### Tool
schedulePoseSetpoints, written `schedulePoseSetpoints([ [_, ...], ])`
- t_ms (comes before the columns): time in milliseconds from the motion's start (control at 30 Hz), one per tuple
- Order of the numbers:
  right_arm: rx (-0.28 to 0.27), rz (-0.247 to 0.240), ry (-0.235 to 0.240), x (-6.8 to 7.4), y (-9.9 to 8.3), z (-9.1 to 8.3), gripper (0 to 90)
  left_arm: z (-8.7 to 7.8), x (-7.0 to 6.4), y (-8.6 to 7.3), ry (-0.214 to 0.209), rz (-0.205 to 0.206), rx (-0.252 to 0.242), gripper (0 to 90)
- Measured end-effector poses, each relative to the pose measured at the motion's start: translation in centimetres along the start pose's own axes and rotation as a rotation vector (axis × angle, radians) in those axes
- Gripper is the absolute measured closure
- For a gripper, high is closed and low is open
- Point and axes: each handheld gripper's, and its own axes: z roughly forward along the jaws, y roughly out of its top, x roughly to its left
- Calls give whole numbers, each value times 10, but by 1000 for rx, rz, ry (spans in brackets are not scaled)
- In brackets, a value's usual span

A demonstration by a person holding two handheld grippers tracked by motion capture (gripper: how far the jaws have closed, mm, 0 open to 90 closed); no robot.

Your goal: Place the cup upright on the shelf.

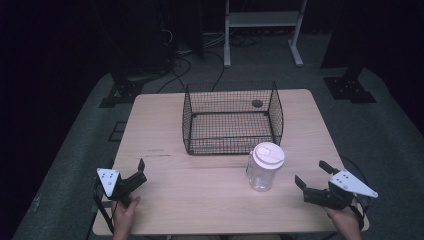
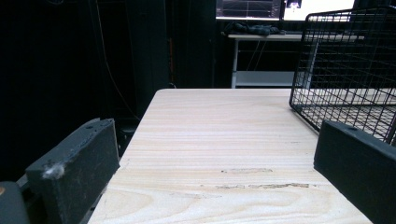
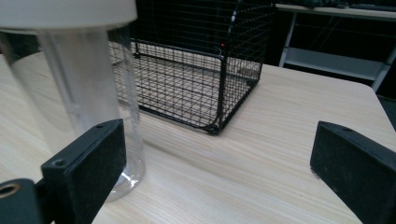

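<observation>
Just in front of the black wire-mesh basket (image 1: pixel 232 120), near its front right corner and a little apart from it, stands the clear, round plastic jar with a white lid (image 1: pixel 265 167), upright on the pale wooden table (image 1: pixel 200 195). It looks empty, so it should be light and easy to tip or skid if a jaw nudges it on one side only. Its see-through wall looks thin, smooth and likely slippery, and it might flex under a hard squeeze, though it seems unlikely to break. The straight wall below the lid looks the best place to take hold, one jaw on each side, since the lid is wider and whether it is fastened cannot be told. On the basket's near right side, beyond the jar, the right gripper (image 1: pixel 314 176) is held low with its jaws spread wide and nothing between them; in the right gripper view the jar (image 3: pixel 79 93) stands just beyond the jaw at that view's left, so the opening would need to shift toward the jar to straddle it. Well to the basket's near left, the left gripper (image 1: pixel 141 170) also gapes wide and empty, pointing past the basket's left side.
</observation>
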Motion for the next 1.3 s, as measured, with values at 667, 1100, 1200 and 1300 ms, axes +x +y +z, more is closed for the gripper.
schedulePoseSetpoints([
  [667,-31,-61,84,31,25,-3,23,0,0,0,1,-1,0,0],
  [1100,-37,-113,137,51,38,12,22,0,0,0,-1,1,-1,0],
  [1200,-34,-135,141,55,40,19,22,0,0,0,-2,1,-1,0],
  [1300,-38,-142,146,57,41,24,21,0,0,0,-2,1,-1,0],
])
